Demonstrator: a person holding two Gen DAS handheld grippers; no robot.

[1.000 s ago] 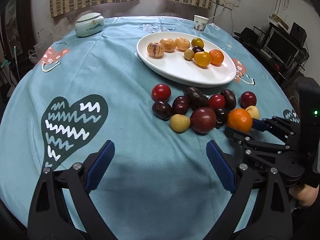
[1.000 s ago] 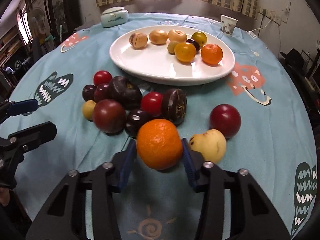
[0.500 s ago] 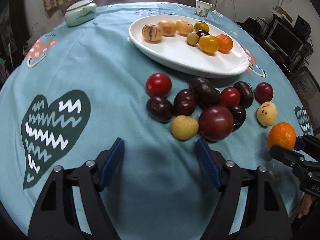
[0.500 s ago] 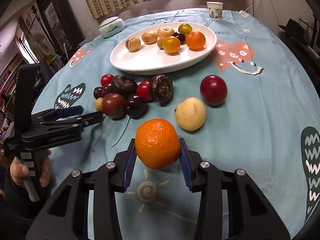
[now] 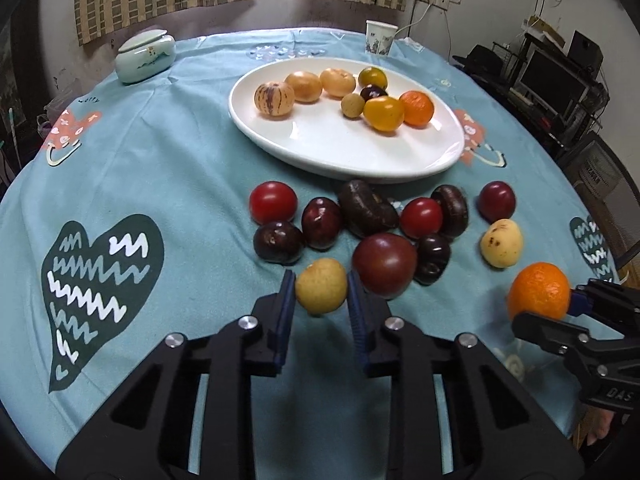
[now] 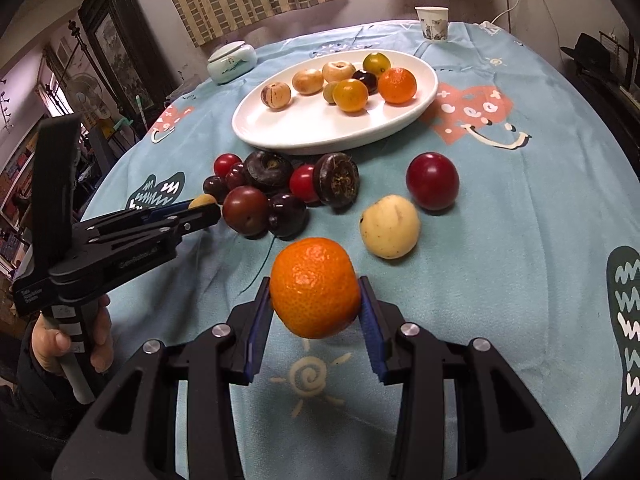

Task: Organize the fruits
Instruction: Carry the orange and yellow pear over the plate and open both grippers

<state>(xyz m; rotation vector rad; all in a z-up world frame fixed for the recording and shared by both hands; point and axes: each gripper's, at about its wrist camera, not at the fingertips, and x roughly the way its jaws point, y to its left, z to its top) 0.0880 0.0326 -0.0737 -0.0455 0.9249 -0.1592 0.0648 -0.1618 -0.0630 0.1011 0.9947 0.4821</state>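
I am partway through moving the yellow and orange fruits onto the white plate (image 5: 440, 160), which sits toward the far side of the blue tablecloth (image 5: 168, 168) and already holds a row of pale, yellow and orange fruit along its back half, with its near half bare. Between the plate and me lies the cluster of dark and red fruits (image 5: 376, 216), which I judge are to stay on the cloth. My right gripper (image 6: 316, 308) pinches the orange (image 6: 315, 287) at its sides and carries it clear above the cloth, near the table's right edge. My left gripper (image 5: 321, 296) has its pads against both sides of the small yellow fruit (image 5: 321, 286), at the near edge of the cluster and just beside a large dark plum (image 5: 385, 265); whether it has left the cloth I cannot tell. Next, I think, both hands must travel over the cluster and lower onto the plate's bare front. The orange is bright, dimpled and round; the yellow fruit is matte, slightly speckled and likely to roll.
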